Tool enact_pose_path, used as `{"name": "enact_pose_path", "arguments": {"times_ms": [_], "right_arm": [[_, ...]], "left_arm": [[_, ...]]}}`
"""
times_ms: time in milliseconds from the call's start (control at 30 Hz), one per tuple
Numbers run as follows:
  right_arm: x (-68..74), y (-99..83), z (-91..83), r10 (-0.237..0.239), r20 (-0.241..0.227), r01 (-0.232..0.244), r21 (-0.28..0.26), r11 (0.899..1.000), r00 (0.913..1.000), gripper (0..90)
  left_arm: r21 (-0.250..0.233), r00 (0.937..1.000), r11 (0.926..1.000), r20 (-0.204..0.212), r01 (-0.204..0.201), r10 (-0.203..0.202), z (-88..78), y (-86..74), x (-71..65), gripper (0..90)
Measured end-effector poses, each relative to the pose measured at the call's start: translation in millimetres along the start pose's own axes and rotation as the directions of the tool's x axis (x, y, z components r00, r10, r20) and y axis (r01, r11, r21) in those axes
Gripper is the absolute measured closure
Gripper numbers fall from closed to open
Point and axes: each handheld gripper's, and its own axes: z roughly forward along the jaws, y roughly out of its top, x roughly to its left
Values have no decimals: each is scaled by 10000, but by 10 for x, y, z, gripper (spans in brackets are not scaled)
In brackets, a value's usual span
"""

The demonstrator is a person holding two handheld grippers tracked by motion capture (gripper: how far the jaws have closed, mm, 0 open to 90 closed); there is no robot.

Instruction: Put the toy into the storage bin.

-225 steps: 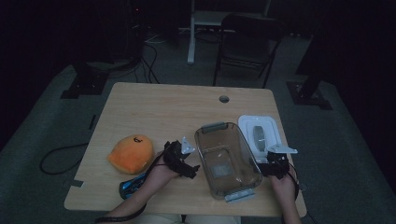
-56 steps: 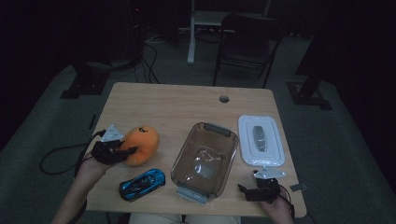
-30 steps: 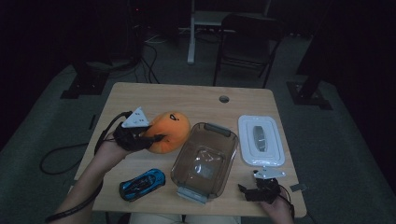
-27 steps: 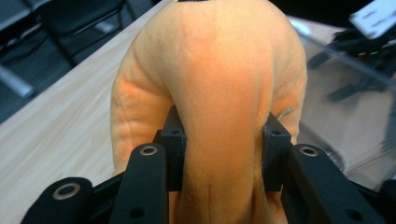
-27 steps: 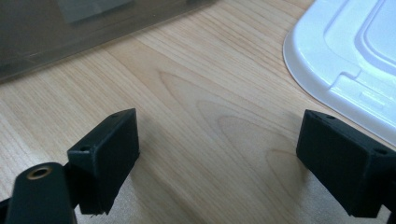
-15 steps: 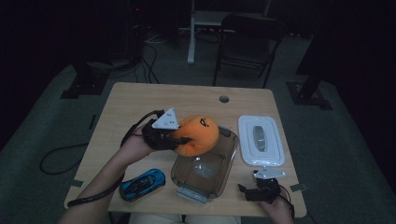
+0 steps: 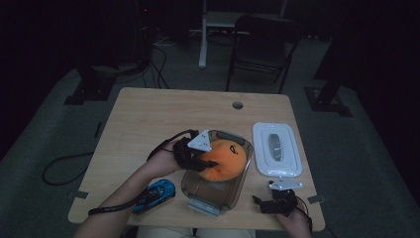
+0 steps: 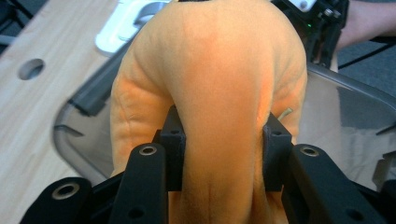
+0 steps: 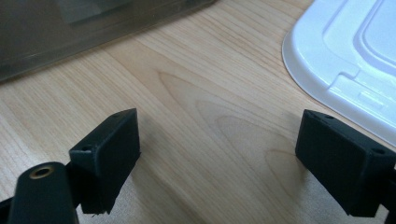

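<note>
The orange plush toy [image 7: 225, 158] is over the clear plastic tub [image 7: 233, 191], at the far end of it. I cannot tell if the toy touches the bottom of the tub. The left gripper [image 7: 198, 157] is squeezing the toy. In the left gripper view its two black jaws press into the soft orange sides, one on each side, and the toy [image 8: 210, 79] bulges up between them. The grey three-cornered plate [image 7: 201, 141] sits on top of this gripper, and the person's left hand [image 7: 163, 161] holds it from behind.

The tub has a grey clip at each end. It sits in the middle of the wooden table [image 7: 148, 124]. To the right of the tub lies a white lid [image 7: 276, 148], flat on the table, with a grey part in its middle. A small blue toy car [image 7: 154, 194] is near the front edge, to the left of the tub, just by the person's left arm.

The right gripper [image 7: 276, 203] rests low near the front right of the table, apart from the tub. In the right gripper view its jaws are spread wide with only bare wood between them, and the white lid [image 9: 345, 56] is close by
</note>
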Motion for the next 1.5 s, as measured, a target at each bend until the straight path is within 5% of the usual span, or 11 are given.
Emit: {"name": "enact_pose_path", "arguments": {"times_ms": [800,1500], "right_arm": [[-1,0,0,-6,5,6,4,10000,10000,135],[-1,0,0,-5,10,5,1,10000,10000,135]], "left_arm": [[999,9987,9945,358,314,-352,279,-90,0,638],[2147,9973,9749,313,586,-668,477,-24,1,575]]}}
